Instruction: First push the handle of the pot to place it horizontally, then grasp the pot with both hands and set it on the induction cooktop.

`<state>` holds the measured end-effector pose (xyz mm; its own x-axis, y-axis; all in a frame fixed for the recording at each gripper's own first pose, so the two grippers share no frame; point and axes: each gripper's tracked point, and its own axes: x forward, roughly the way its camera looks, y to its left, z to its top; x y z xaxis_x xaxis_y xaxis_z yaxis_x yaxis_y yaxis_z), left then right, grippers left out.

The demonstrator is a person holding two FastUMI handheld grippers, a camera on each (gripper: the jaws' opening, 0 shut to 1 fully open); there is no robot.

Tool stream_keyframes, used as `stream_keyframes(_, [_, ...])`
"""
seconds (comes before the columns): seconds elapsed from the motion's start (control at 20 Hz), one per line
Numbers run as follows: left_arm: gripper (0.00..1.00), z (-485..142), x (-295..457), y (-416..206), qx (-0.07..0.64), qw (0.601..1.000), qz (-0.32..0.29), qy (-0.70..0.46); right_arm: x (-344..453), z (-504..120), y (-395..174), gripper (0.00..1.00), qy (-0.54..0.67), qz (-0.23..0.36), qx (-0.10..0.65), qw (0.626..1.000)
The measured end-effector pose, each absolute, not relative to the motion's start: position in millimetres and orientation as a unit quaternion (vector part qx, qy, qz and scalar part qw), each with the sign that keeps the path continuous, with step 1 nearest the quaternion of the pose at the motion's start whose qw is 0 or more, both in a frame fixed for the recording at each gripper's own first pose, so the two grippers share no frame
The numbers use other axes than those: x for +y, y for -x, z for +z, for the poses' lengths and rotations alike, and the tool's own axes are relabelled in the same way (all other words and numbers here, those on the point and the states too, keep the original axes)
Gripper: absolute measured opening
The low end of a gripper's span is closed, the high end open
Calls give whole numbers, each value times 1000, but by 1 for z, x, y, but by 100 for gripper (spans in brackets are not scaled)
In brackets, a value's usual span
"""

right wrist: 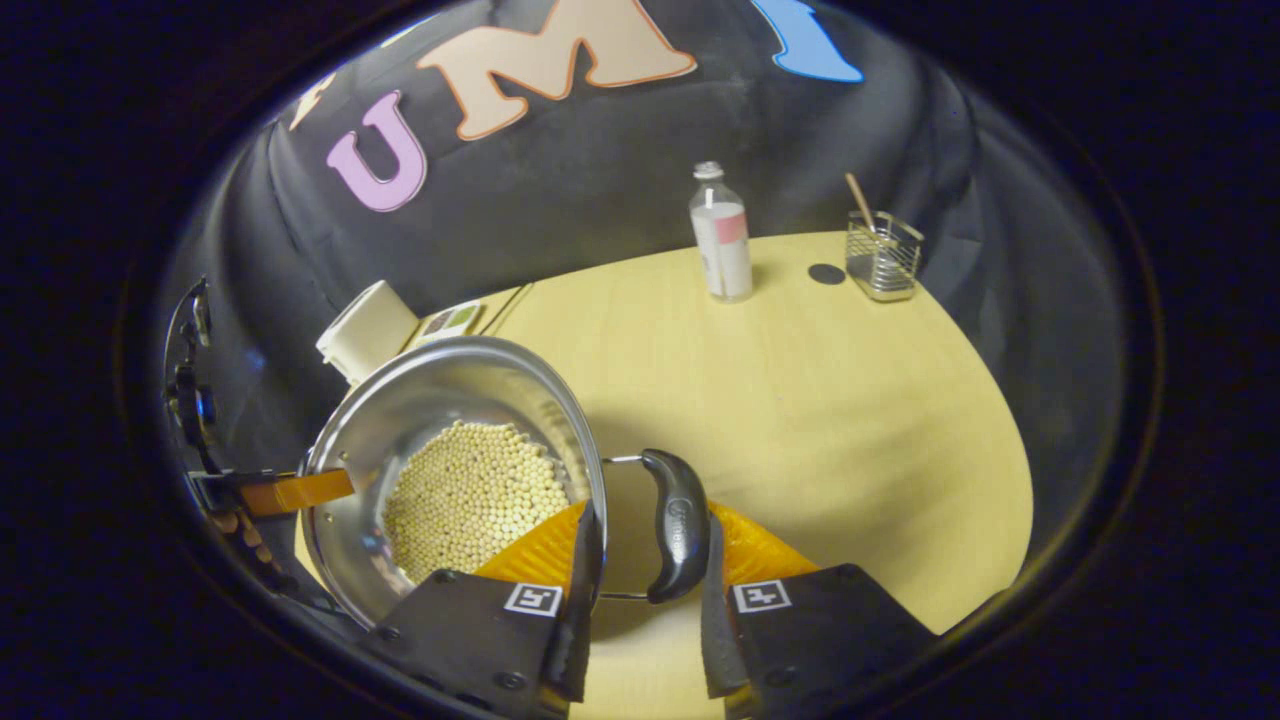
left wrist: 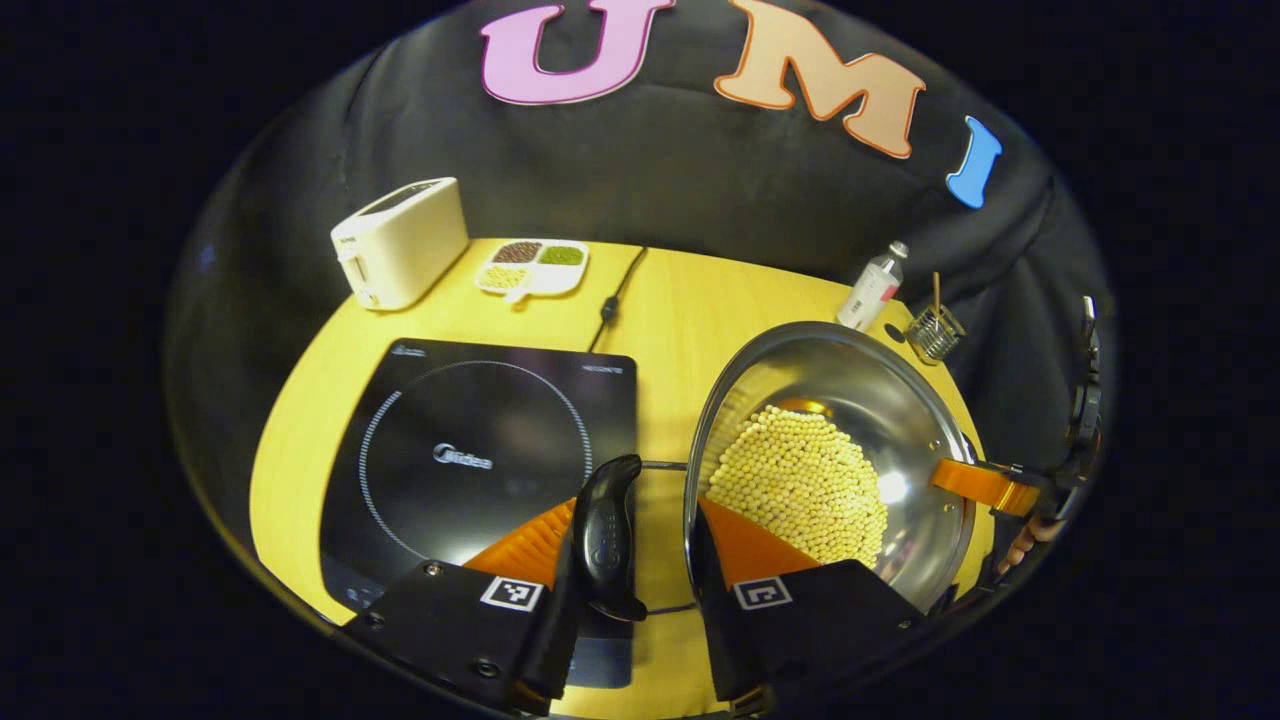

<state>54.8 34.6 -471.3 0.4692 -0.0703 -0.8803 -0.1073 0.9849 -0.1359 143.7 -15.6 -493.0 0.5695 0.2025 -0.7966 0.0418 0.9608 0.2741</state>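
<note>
Both handles sit between my fingers — left gripper (left wrist: 632, 560) and right gripper (right wrist: 645, 590) clamping them; lift the pot (left wrist: 830, 450) level toward the cooktop (left wrist: 480, 460).

Left gripper (left wrist: 635, 560): two broad, flat-topped finger housings in matte material, each tapering inward to a ribbed pad. Each housing carries a small square white-bordered fiducial marker near its inner front corner, and round screw heads sit along the outer edges of the nearer housing. Right gripper (right wrist: 645, 570): same construction, with two wedge-shaped housings, one square marker on each, screw heads at the corners, and finely ribbed pads behind the fingertips. Seen farther off in the left gripper view, the right gripper shows as a slim dark frame with a bracket, and part of a hand (left wrist: 1025, 545) shows beneath it.
</note>
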Motion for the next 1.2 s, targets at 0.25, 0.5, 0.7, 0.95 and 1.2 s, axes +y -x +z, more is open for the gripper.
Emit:
stream_keyframes(0.25, [55, -465, 80, -53, 507, 857, 11, 88, 34, -484, -146, 41, -131, 49, 459, 877])
stream_keyframes(0.5, [56, -485, 141, -49, 517, 848, -6, 114, 98, -485, -143, 47, -109, 29, 470, 875])
stream_keyframes(0.7, [55, -499, 197, -54, 513, 849, -25, 123, 156, -487, -142, 47, -91, 12, 477, 874])
stream_keyframes(0.95, [54, -511, 240, -61, 507, 850, -41, 136, 205, -483, -143, 47, -68, -5, 488, 870])
stream_keyframes(1.2, [54, -518, 261, -61, 504, 852, -42, 138, 230, -488, -149, 47, -63, -9, 499, 864])
